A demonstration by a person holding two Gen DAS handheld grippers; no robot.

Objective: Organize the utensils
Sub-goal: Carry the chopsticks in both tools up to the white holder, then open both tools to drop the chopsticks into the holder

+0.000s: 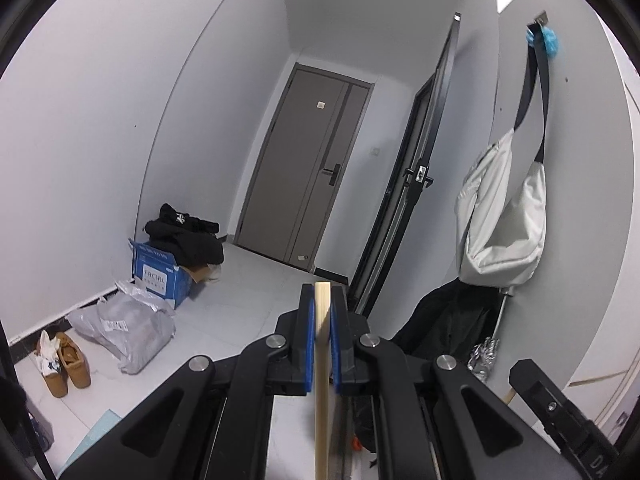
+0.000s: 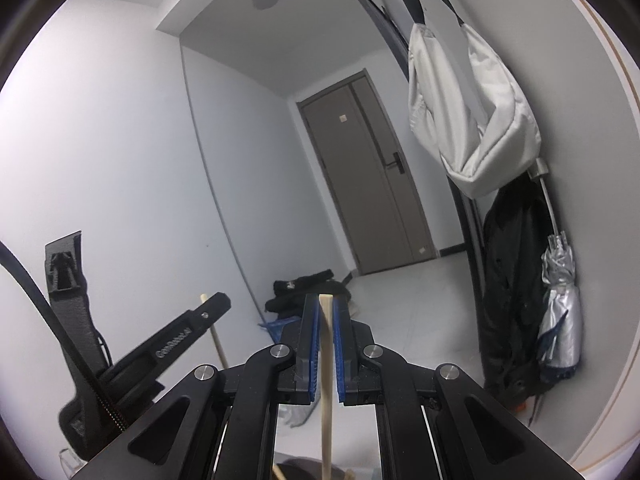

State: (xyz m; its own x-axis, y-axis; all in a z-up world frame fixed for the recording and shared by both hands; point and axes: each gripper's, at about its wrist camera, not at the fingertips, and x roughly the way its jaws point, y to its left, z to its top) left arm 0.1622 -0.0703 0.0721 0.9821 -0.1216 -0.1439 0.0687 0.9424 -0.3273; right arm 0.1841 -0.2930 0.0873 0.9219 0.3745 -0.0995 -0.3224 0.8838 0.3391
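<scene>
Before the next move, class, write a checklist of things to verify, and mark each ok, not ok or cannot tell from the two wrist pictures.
1. Left claw shut on a chopstick: ok.
2. Right claw shut on its own chopstick: ok.
3. Each chopstick's tip reaches just past the fingertips: ok.
4. Both claws apart, not touching: ok; the left claw sits off to the side in the right wrist view.
5. Holder or tray for the utensils in sight: not ok; only hallway, door and hanging bag show.
6. Remaining utensils below: cannot tell.
</scene>
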